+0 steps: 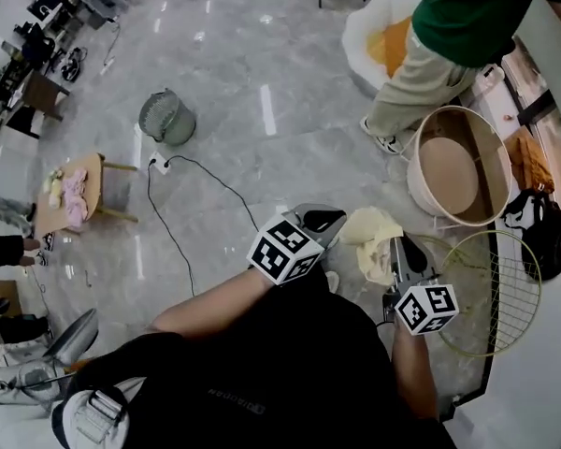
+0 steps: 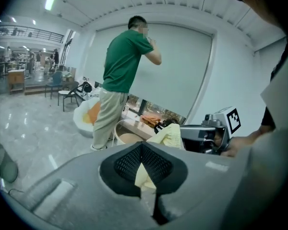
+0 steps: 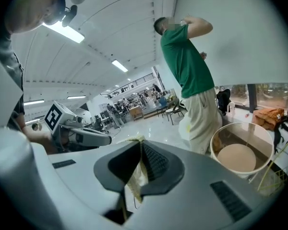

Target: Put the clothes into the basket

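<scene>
Polished grey floor. The left gripper and right gripper each pinch an edge of a pale yellow garment, held near the round white basket, outside it.

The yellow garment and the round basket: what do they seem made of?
The yellow garment looks like soft matte fabric, probably a knit: it bunches limply and shows fine ribbing in the left gripper view. The basket looks rigid, with a smooth cream wall and a tan inside. It could be plastic or coated metal; I can't tell which.
</scene>
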